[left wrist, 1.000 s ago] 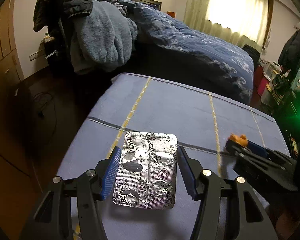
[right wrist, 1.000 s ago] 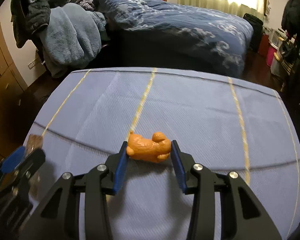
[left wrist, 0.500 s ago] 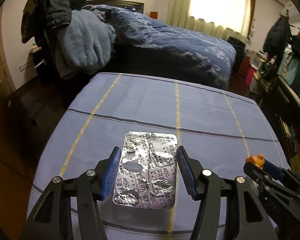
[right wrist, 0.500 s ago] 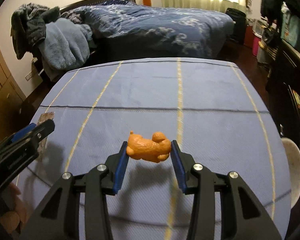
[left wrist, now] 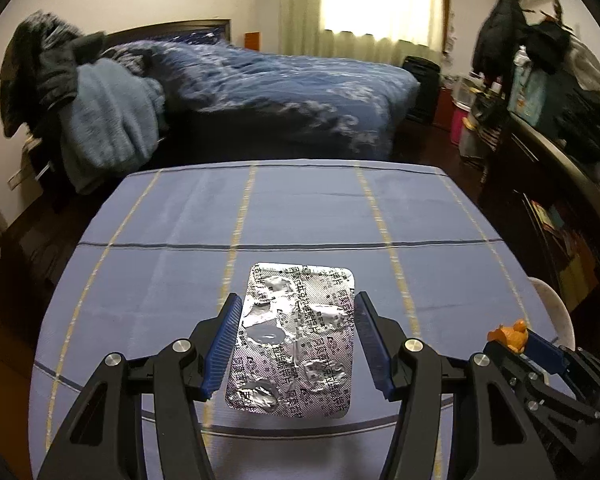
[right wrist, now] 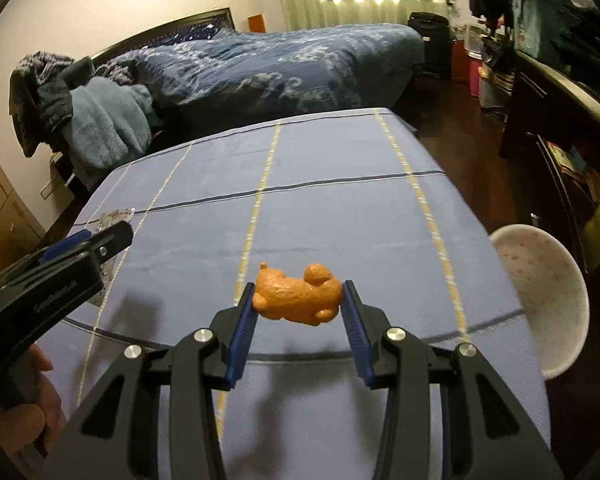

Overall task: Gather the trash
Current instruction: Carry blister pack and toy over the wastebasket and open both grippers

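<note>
My left gripper [left wrist: 296, 344] is shut on an empty silver blister pack [left wrist: 296, 336] and holds it above the blue tablecloth [left wrist: 300, 208]. My right gripper [right wrist: 298, 306] is shut on a small orange dog figure [right wrist: 298, 298], held above the cloth near its right edge. The right gripper with the orange figure [left wrist: 510, 332] also shows at the lower right of the left wrist view. The left gripper [right wrist: 80, 248] shows at the left of the right wrist view. A white speckled bin [right wrist: 540, 296] stands just off the table's right edge.
A bed with a dark blue quilt [left wrist: 280, 88] stands behind the table. A chair piled with clothes [left wrist: 92, 112] is at the back left. Dark shelving and clutter [left wrist: 560, 140] line the right side. A hand [right wrist: 28, 408] holds the left gripper.
Both grippers have swung to the right over the table, still holding their items. The white bin has come into view beside the right gripper.
</note>
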The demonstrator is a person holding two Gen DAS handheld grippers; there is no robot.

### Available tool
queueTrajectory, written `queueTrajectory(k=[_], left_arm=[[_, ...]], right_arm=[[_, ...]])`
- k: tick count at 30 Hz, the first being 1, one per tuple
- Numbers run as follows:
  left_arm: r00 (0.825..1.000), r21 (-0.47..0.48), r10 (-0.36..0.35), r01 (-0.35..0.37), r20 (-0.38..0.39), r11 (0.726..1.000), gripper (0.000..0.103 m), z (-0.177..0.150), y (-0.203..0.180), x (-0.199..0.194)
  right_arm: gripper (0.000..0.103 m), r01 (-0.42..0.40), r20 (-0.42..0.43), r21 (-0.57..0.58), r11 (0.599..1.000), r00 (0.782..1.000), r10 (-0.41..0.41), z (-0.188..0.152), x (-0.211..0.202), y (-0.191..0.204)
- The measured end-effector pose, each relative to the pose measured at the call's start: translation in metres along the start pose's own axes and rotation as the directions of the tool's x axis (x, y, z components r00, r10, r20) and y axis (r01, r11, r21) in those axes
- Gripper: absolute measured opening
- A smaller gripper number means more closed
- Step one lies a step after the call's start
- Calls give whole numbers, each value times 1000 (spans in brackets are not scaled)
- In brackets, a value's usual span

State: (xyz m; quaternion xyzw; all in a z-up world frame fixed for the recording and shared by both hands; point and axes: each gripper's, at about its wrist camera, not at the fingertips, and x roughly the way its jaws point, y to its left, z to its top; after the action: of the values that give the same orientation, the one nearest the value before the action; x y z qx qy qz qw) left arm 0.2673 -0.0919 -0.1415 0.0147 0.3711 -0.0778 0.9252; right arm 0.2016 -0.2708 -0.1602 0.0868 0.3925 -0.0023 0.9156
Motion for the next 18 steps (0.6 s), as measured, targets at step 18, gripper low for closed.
queueTrajectory(k=[18], left_arm=[[996, 175, -90, 90, -9, 980, 58, 4, -113, 5]], right_arm=[[43, 60, 57, 144, 988, 996, -68, -20, -39, -99]])
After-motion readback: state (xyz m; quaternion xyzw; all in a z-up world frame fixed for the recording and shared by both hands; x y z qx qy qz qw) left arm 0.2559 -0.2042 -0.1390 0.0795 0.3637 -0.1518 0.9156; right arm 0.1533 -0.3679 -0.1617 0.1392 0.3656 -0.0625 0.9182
